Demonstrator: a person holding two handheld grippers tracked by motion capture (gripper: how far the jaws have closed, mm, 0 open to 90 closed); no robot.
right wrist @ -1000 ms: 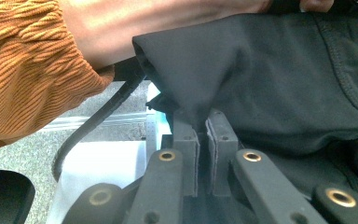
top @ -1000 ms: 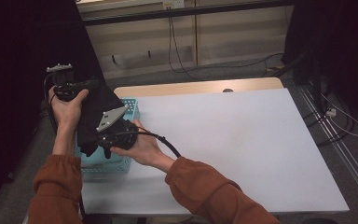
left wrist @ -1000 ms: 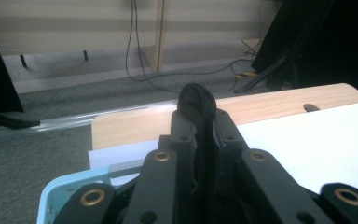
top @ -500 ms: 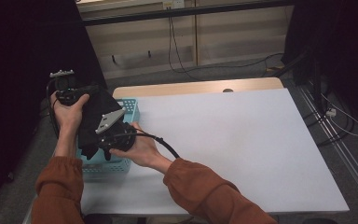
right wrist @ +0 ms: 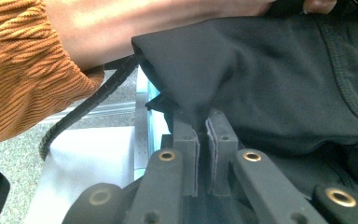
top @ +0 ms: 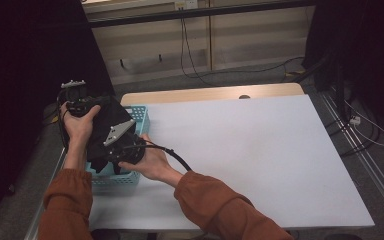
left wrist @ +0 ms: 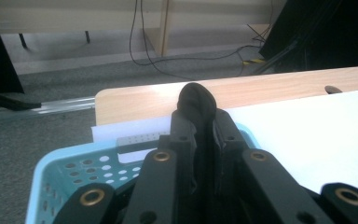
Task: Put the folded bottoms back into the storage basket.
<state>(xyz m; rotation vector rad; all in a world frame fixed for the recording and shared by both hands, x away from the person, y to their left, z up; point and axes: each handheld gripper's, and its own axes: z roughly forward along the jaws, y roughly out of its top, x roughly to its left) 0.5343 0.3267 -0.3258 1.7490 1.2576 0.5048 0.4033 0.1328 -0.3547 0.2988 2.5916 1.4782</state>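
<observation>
Pinching black garment [top: 111,129], both grippers, apparently above blue basket [top: 141,116]

The black cloth [top: 107,125] and blue basket [top: 139,116] crowd the table's [top: 260,150] left edge; rightward lies open.

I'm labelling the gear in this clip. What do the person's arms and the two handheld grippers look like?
Both arms wear rust-orange ribbed sleeves. The left gripper and right gripper have black jaws with brass-coloured rivets and flat pads. A grey three-cornered plate tops the right one, and a black ribbed cable trails from it.
</observation>
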